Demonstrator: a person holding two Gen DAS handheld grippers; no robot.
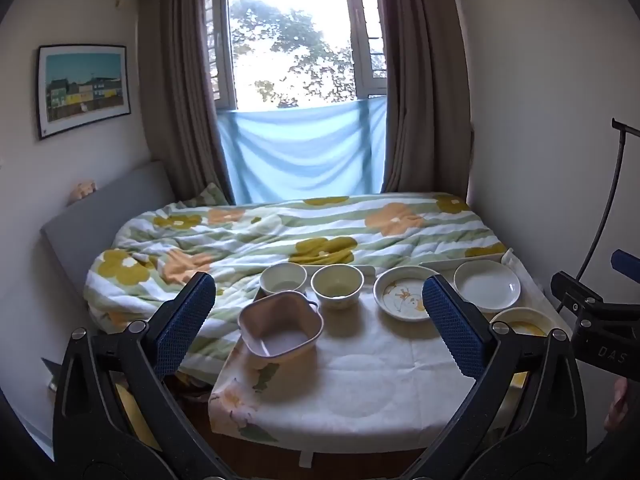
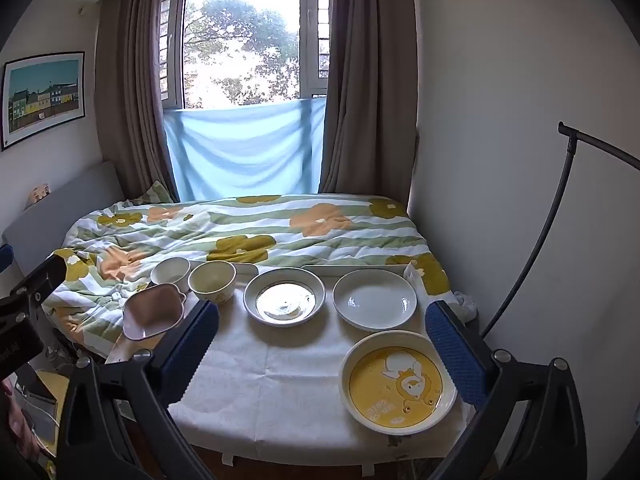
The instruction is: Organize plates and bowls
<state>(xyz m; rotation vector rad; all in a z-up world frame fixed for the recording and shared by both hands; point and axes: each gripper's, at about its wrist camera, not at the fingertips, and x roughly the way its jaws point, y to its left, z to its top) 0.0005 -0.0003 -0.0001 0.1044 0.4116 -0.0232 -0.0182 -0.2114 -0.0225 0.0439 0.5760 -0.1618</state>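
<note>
On a small table with a white cloth [image 1: 360, 380] stand a pink square bowl [image 1: 280, 330], a white bowl [image 1: 283, 278], a cream bowl [image 1: 337, 285], a plate with a duck picture [image 1: 404, 294], a plain white plate [image 1: 487, 285] and a yellow plate [image 2: 397, 382]. The same dishes show in the right wrist view: pink bowl [image 2: 154, 310], white bowl [image 2: 171, 270], cream bowl [image 2: 212, 280], duck plate [image 2: 285, 297], white plate [image 2: 375, 298]. My left gripper [image 1: 320, 320] is open, held above the table's near side. My right gripper [image 2: 322, 344] is open, above the near right.
A bed with a flowered duvet [image 1: 280, 232] lies right behind the table. A window with brown curtains [image 1: 304, 40] is at the back. A black lamp arm [image 2: 560, 200] curves along the right wall. The table's front edge [image 2: 300, 450] is close to me.
</note>
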